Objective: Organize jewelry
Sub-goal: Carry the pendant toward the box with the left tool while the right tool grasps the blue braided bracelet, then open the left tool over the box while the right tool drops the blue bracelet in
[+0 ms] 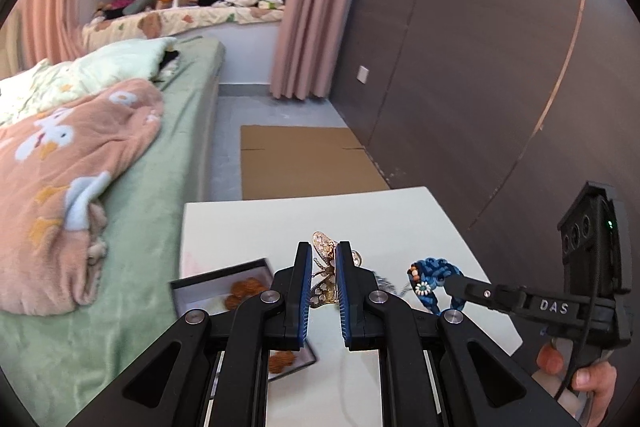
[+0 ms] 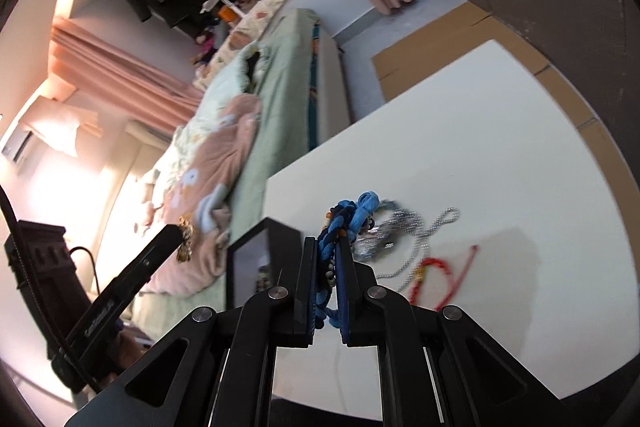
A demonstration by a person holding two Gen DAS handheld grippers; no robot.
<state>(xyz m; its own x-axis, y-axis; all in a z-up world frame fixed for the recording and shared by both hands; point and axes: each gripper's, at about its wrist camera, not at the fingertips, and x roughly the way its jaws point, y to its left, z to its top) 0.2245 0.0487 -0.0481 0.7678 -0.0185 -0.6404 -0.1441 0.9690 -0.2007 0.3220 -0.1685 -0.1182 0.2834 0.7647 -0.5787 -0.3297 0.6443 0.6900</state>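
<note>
Left gripper (image 1: 324, 283): clamped on gold butterfly brooch (image 1: 325, 267), centre frame, raised beside the box, likely for boxing.
Right gripper (image 2: 326, 279): pinching blue braided bracelet (image 2: 352, 215), lifted clear of the table (image 2: 460, 131).
Jewelry box (image 1: 192, 291): lower left, open, brown pieces inside.
Silver chain (image 2: 416, 227): lying right of centre, unsorted.

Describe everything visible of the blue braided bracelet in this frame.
The blue braided bracelet is a thick cord piece, knotted in light and dark blue strands, looking like woven textile. Small orange and white beads and a white flower-shaped ornament sit on it in the left wrist view. The right gripper is shut on it, pinching part of the loop between the blue pads, and it appears lifted above the white table.
</note>
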